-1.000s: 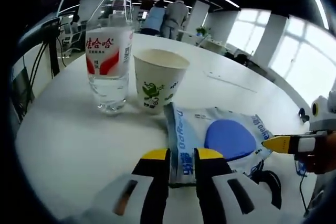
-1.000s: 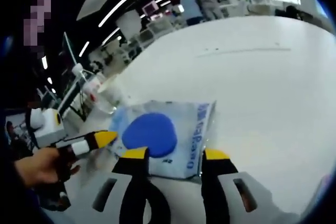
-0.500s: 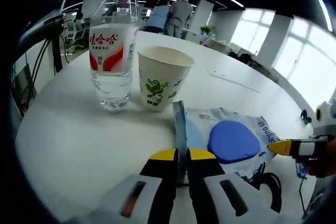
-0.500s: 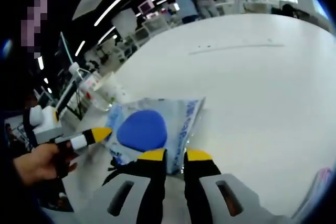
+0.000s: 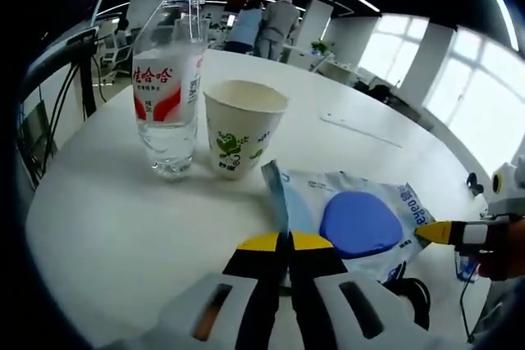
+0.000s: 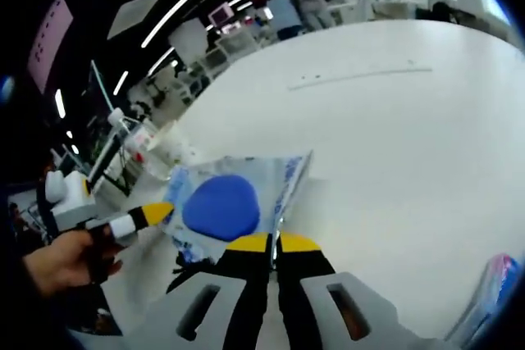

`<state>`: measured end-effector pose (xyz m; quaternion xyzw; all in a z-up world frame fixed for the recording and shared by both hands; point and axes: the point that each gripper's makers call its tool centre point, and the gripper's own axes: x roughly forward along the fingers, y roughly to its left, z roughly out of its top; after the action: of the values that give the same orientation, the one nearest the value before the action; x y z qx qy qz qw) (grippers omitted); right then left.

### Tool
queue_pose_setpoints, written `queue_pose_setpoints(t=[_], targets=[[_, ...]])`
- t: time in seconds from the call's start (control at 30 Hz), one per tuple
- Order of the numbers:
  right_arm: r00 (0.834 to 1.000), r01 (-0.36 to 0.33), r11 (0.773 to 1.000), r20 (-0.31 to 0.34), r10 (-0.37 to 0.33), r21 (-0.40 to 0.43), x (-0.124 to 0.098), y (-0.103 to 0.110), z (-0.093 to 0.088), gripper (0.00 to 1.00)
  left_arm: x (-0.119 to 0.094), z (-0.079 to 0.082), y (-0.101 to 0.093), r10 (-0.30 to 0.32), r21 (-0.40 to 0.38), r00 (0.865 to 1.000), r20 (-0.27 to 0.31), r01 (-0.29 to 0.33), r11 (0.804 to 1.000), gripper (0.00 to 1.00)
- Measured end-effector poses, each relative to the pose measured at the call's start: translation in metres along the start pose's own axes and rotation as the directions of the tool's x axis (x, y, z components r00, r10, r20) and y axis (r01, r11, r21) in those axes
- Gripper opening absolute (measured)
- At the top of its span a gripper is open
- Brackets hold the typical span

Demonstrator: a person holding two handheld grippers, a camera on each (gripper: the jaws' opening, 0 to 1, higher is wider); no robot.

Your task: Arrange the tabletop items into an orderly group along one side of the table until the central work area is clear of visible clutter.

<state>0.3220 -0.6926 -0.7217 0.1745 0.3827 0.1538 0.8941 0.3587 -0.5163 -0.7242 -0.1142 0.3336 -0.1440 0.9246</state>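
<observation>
We clamp blue packet (image 5: 353,219) at opposite edges: left gripper (image 5: 285,241) and right gripper (image 6: 273,242) both pinched on it. Packet lies just beside paper cup (image 5: 240,127) and water bottle (image 5: 170,79). We lift level, move together, avoid tearing.
</observation>
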Motion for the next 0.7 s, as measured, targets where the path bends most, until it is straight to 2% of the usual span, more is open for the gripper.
queue_pose_setpoints(t=[0.13,0.4,0.7], targets=[[1.000,-0.002,1.000,0.019,0.001,0.007,-0.004,-0.003,0.010,0.00,0.000,0.011,-0.006,-0.003,0.010,1.000,0.018,0.002,1.000,0.01],[0.997,0.025,0.999,0.071,-0.027,0.026,-0.013,-0.017,0.031,0.00,0.013,0.031,-0.029,-0.041,0.039,0.999,0.029,0.039,0.998,0.01],[0.995,0.029,0.998,0.098,-0.034,0.054,-0.019,-0.032,0.042,0.00,0.027,0.035,-0.044,-0.072,0.058,0.997,0.009,0.071,0.996,0.01]])
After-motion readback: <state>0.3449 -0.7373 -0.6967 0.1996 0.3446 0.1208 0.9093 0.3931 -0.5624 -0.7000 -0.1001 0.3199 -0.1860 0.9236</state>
